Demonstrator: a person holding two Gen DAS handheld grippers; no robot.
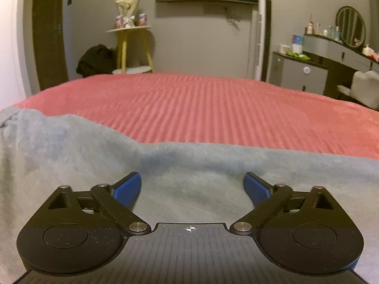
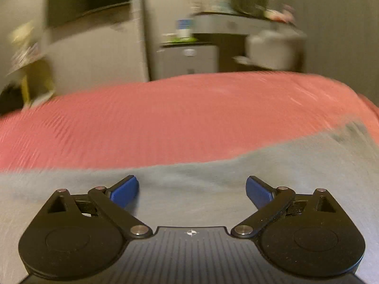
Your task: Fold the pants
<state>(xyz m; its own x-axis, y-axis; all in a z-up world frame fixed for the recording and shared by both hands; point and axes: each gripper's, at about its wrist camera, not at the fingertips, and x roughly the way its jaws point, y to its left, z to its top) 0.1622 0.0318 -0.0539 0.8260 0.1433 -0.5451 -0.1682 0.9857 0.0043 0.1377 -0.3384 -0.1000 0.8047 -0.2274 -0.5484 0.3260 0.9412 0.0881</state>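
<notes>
The left gripper (image 1: 191,187) is seen spread wide, its two blue fingers (image 1: 128,189) well apart, and nothing is gripped between them; only the grey pants (image 1: 71,146) are seen lying below and ahead of the gap. The pants are spread flat on the red bedspread (image 1: 213,108), their far edge running across just beyond the fingertips and rising toward the left, where a dark mark is seen at the cloth's edge. Beyond the bedspread, ahead of this gripper, a small round side table (image 1: 129,29) with yellow legs is set against the grey wall, and a dressing table (image 1: 331,47) with an oval mirror is placed off to the right. The right gripper (image 2: 191,189) is likewise held wide apart with nothing clasped, its blue fingers (image 2: 124,191) poised over the same grey cloth, which is seen beneath them and stretching up to the right. That view is blurred, so finer detail of the fabric there cannot be told.
</notes>
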